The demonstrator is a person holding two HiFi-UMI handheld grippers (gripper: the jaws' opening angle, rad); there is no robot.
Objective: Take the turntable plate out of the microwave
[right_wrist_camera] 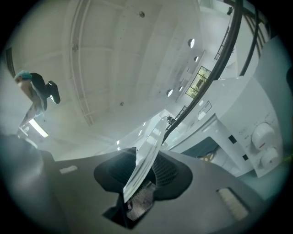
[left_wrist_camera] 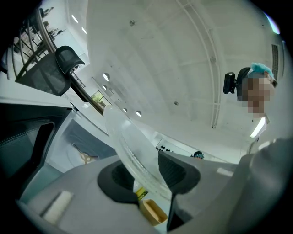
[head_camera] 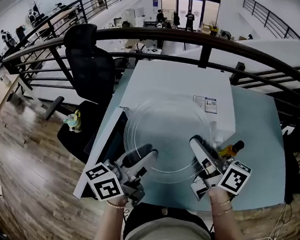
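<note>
On the pale tabletop [head_camera: 254, 126] the white microwave [head_camera: 177, 80] stands with its door [head_camera: 109, 139] swung open at its left. The clear turntable plate [head_camera: 164, 131] is already out of the cavity, held in the air just in front of the microwave. The left gripper [head_camera: 147, 155] and right gripper [head_camera: 196, 144] each have their fingers clamped on the plate's near rim, so the carry-away seems in hand; next it likely calls for matched, level hands toward bare tabletop, avoiding the door and the small yellow object [head_camera: 231, 149] by the microwave's right front corner.
</note>
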